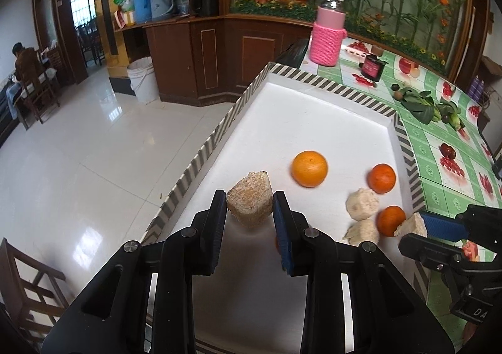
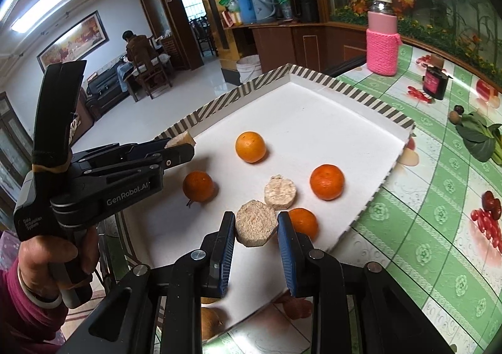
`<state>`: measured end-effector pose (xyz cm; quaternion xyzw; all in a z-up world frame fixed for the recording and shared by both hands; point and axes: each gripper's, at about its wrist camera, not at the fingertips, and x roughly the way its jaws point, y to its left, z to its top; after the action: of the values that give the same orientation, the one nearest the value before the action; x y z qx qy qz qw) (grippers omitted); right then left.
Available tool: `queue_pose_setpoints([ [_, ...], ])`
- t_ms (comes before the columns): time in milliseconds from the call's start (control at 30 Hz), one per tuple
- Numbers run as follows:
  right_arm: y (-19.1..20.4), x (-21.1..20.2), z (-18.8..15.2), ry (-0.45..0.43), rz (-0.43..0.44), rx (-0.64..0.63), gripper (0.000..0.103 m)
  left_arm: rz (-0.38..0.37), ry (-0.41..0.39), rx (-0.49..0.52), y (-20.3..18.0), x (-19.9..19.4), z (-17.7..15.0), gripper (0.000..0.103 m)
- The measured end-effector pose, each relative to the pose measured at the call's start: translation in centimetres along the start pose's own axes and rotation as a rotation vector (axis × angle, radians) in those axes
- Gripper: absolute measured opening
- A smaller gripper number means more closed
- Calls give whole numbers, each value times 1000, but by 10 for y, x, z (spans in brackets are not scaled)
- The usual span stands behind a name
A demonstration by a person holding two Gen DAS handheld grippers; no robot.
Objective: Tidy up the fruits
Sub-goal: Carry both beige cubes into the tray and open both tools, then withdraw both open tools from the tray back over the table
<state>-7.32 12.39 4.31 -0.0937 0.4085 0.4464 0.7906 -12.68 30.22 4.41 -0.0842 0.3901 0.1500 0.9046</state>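
My left gripper (image 1: 249,208) is shut on a tan, rough fruit chunk (image 1: 250,204), held just above the white tray (image 1: 282,109) near its left rim. The right gripper (image 2: 256,228) is shut on a similar round chunk (image 2: 256,223) over the tray's near edge. Several oranges lie on the tray, among them one (image 2: 250,147) in the middle and one (image 2: 327,182) to the right. A loose pale chunk (image 2: 280,192) rests between them. In the right wrist view the left gripper (image 2: 179,147) shows side-on with its chunk (image 2: 180,138). The right gripper (image 1: 414,230) appears at the left wrist view's right edge.
The tray has a striped rim (image 1: 332,84) and sits on a green fruit-print tablecloth (image 2: 439,228). A pink bottle (image 1: 327,37), a dark jar (image 1: 372,67) and leafy greens (image 1: 420,104) stand beyond it. A hand (image 2: 62,255) grips the left tool. Tiled floor lies left of the table.
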Motion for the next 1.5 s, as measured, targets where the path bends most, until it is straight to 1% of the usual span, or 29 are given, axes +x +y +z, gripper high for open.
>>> queue_pose_setpoints([
  [200,4,8,0,22,5,-11,26,-4,16,-15,2,11,5,29],
  [333,2,9,0,16,-18,-8,26,-12,30,-19,-1,19,12,29],
  [467,-2,12,5,17,-104,-40,26,7,44,7,-7,24,19,29],
  [600,-9,17,11,28,-136,-53,26,31,42,46,-11,25,27,29],
  [733,-12,21,17,36,-174,-86,26,32,48,60,-11,26,33,29],
  [800,-15,24,18,42,-152,-75,26,29,72,71,-13,33,32,29],
  [900,-16,33,15,68,-143,-75,26,19,115,71,-15,44,28,29],
  [967,-19,31,14,57,-121,-48,26,17,112,71,-16,44,30,30],
  [1033,-25,30,13,49,-100,-14,27,35,125,77,-18,47,30,30],
  [1133,-29,26,10,34,-61,24,28,24,150,65,-15,50,29,30],
  [1200,-30,21,9,19,-21,46,29,22,153,58,-14,49,28,38],
  [1267,-29,17,7,12,-11,54,30,28,148,54,-13,47,28,57],
  [1300,-28,15,6,10,-14,52,30,32,136,54,-13,45,28,60],
  [1400,-26,7,3,-1,-13,56,30,45,119,56,-16,39,27,61],
  [1500,-29,-4,0,-26,1,70,30,22,98,37,-20,30,27,61],
])
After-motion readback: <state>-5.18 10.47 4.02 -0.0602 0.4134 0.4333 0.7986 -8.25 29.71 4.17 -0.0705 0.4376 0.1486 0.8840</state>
